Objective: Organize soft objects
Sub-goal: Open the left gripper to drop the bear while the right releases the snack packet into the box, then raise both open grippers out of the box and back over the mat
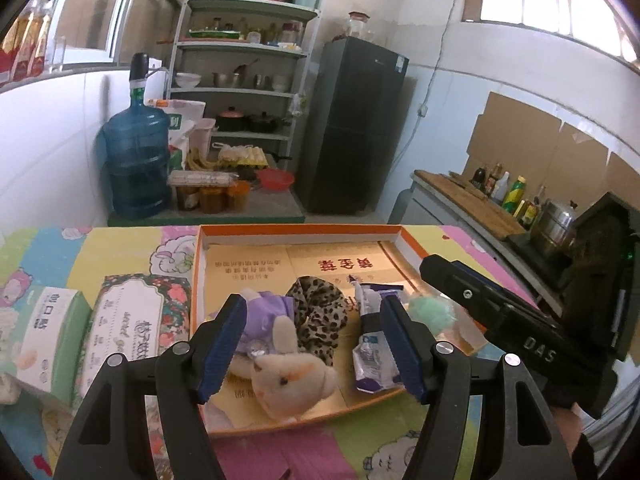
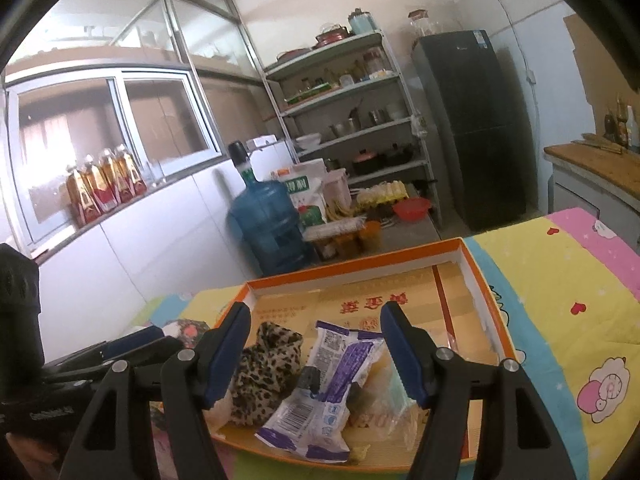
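Left wrist view: both grippers hovered with fingers spread wide over a shallow orange-rimmed cardboard tray (image 1: 200, 264).

The left gripper (image 1: 312, 344) held nothing above the beige plush rabbit in a purple dress (image 1: 280, 372) and leopard-print fabric scrunchie (image 1: 316, 312). The right gripper (image 2: 316, 356), equally empty, framed a purple-and-white plastic snack packet (image 2: 324, 396); a mint-green fluffy pompom (image 1: 430, 310), possibly bagged, lay beside it on the cartoon-print tablecloth's (image 2: 560, 288) tray.

A home kitchen: a fridge (image 1: 352, 128), a shelf (image 1: 240, 80) of pots and bowls, a water jug (image 1: 136, 160), sauce bottles (image 1: 508, 192).
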`<state>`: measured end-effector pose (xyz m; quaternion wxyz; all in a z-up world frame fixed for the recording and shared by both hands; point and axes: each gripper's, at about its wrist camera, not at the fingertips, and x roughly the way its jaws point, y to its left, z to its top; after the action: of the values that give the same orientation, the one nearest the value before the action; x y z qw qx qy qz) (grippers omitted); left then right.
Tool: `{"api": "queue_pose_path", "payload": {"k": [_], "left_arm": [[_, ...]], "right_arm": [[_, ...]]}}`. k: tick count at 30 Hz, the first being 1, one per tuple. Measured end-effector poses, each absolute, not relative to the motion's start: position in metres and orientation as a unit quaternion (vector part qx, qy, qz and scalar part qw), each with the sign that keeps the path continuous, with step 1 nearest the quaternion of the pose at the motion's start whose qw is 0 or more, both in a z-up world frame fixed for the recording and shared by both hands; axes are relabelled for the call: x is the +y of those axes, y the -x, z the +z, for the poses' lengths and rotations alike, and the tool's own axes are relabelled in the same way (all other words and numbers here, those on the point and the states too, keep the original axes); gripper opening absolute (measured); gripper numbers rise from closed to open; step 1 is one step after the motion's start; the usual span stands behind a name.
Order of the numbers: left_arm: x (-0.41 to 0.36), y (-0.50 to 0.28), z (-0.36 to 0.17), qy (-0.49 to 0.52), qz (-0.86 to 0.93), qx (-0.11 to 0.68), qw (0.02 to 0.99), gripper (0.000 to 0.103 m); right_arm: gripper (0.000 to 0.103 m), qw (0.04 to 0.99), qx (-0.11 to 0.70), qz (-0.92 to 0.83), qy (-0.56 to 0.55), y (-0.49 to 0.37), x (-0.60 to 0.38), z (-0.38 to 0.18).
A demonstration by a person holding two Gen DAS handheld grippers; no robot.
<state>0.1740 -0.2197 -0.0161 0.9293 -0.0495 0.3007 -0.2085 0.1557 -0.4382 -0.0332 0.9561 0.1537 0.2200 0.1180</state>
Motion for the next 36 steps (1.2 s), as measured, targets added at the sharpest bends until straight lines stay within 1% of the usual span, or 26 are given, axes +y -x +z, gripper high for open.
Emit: {"api": "queue_pose_path", "payload": {"k": [9,19,26,36], "left_arm": [[-0.184,-0.136,0.013,0.066,-0.206,0.260,0.941,0.071],[-0.138,-0.096,0.039,0.060,-0.184,0.208,0.959,0.071],[-0.097,-0.072,0.040,0.064,-0.160,0.193,0.966,0.071],[-0.032,-0.054,0.031,0.082,-0.123,0.186,0.971,0.071]], "right_arm": [[0.067,0.957,0.223,0.115,-0.146,-0.152,-0.431,-0.026],[0.067,0.964,0.200,0.130,-0.120,-0.118,-0.395,0.005],[0.067,0.964,0.193,0.152,-0.098,-0.096,-0.351,0.022],[0.067,0.954,0.213,0.188,-0.095,-0.076,-0.298,0.021]]}}
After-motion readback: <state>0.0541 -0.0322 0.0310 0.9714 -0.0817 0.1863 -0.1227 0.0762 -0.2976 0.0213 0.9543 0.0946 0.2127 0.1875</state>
